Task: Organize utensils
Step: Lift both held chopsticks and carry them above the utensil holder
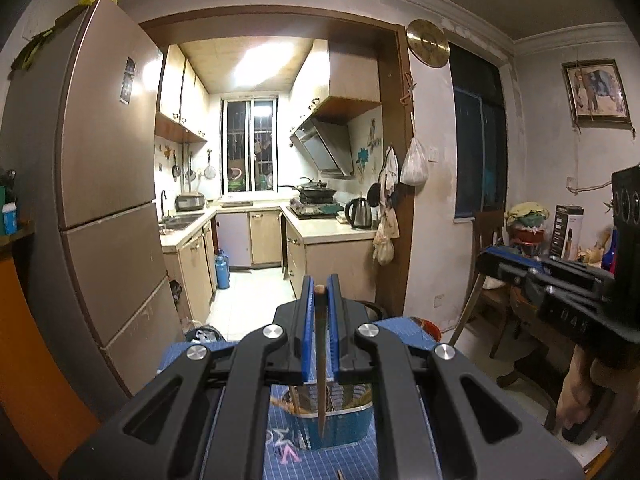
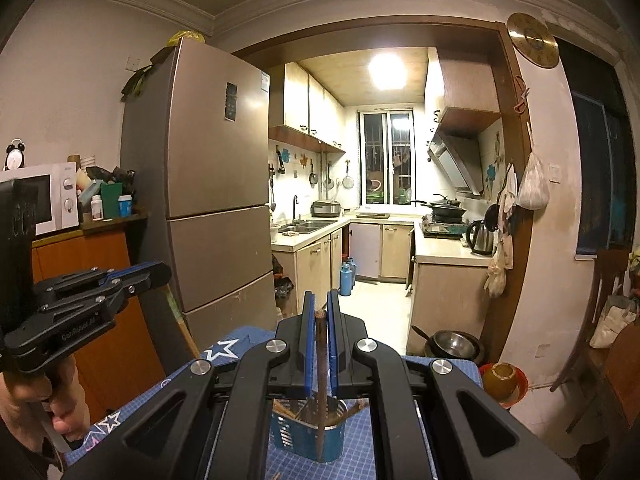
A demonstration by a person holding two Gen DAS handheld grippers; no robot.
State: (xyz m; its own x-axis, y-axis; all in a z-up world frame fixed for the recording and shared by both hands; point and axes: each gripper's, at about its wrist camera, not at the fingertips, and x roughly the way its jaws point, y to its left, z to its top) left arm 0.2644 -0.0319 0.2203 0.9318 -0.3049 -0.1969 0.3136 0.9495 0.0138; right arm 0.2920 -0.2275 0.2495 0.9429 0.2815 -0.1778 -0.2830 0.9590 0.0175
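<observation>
My left gripper [image 1: 320, 284] is shut on a brown chopstick [image 1: 321, 364] that hangs tip-down over a blue utensil holder [image 1: 336, 420] on the blue mat. My right gripper [image 2: 320, 300] is shut on a second brown chopstick [image 2: 321, 380], held upright with its tip low in front of the same blue holder [image 2: 298, 436]. Several chopsticks stand inside the holder. The right gripper also shows at the right of the left wrist view [image 1: 486, 258]. The left gripper also shows at the left of the right wrist view [image 2: 160, 270], a chopstick hanging below it.
The blue patterned mat [image 2: 224, 354] covers the table. A fridge [image 2: 216, 184] stands to the left, with the kitchen doorway behind. A metal bowl [image 2: 454, 344] and a red bowl [image 2: 502, 378] sit beyond the table's right edge. A wooden chair [image 1: 486, 280] stands at the right.
</observation>
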